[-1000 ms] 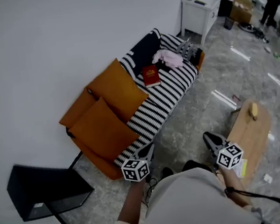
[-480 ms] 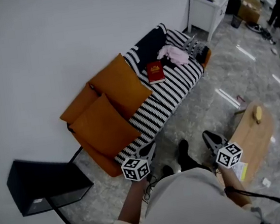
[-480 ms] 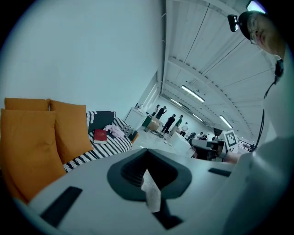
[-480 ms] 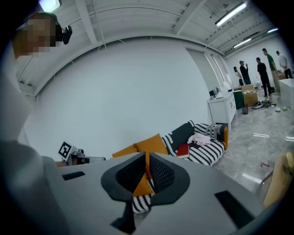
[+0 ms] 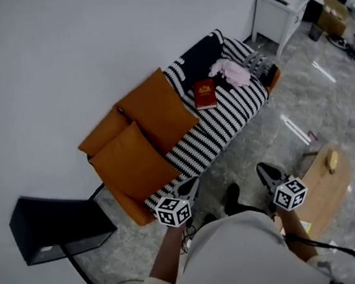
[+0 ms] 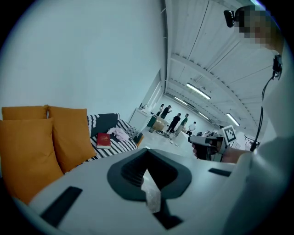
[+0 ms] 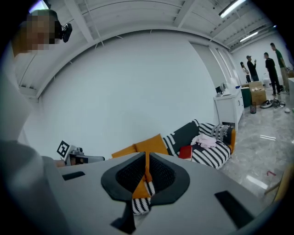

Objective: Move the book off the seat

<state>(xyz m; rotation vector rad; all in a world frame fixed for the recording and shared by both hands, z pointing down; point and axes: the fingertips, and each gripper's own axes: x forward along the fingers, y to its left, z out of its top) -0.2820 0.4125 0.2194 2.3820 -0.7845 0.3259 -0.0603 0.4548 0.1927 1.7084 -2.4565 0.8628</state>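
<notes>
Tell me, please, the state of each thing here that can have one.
Red book: closed, lying flat on the sofa seat.
Pink cloth: crumpled on the sofa seat, beside the book.
Orange cushions: propped upright, side by side.
Left gripper: shut, empty.
Right gripper: shut, empty.

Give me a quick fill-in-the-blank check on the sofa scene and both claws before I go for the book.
1. The red book lies on the sofa, on its black-and-white ____ seat cover.
2. A crumpled ____ cloth sits beside the book.
3. The left claw and right claw are both ____ and empty.
4. The cushions on the sofa are ____.
Missing words: striped; pink; shut; orange.
</notes>
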